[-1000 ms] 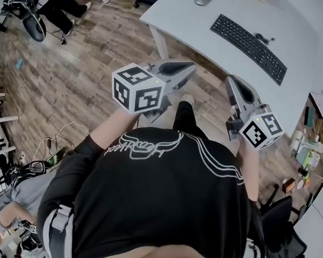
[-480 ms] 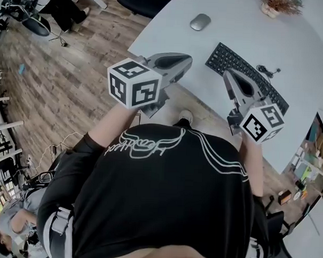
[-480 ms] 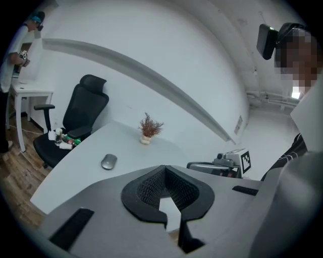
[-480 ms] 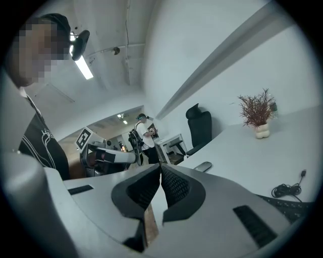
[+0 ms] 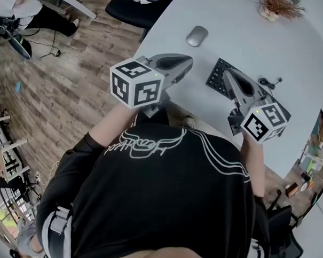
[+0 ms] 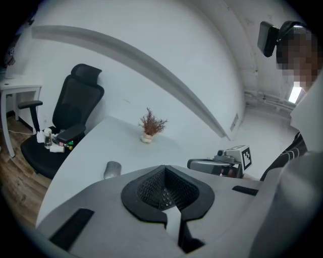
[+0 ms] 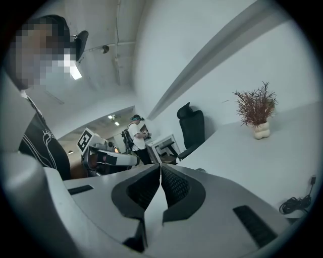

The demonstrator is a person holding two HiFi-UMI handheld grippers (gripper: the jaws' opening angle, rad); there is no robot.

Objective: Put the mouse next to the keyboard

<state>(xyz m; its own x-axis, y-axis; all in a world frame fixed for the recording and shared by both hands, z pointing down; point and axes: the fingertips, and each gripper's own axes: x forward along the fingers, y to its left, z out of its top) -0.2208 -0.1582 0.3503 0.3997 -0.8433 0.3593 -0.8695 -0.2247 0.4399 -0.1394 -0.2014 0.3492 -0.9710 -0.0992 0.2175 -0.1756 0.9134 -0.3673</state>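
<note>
Two-gripper status: neither holds anything, and no object sits between either set of jaws.
Chair (image 5: 129, 7): black, at the far left beyond the table's edge; not involved.
Left gripper (image 5: 186, 61): jaws together, empty. It hovers over the table's near-left edge with its tip aimed roughly toward the mouse.
Mouse (image 5: 197, 36): grey, flat on the white table (image 5: 261, 44), beyond the left gripper's tip. It lies near the keyboard's left end but not beside it, with bare table between. Nothing touches it. It also shows in the left gripper view (image 6: 112, 170), ahead and left of the jaws.
Keyboard (image 5: 216, 79): black; only its left end shows, the rest is hidden under the right gripper.
Right gripper (image 5: 229, 76): jaws pressed together, empty. It hangs above the keyboard's left end and shows no contact with it.
Cable (image 5: 270, 82): thin and black, on the table right of the right gripper.
Plant (image 5: 277, 7): small dried plant in a pot, far right on the table, clear of the work.
Step in hand: probably the reach toward the mouse; grasp not yet begun.
Next move, judged: the left gripper looks better placed. Its jaws would have to part, drop around the mouse's sides and close. The mouse would then go onto the bare table just beside the keyboard's left end.
Risk: rounded smooth shell may slip from the pads.
</note>
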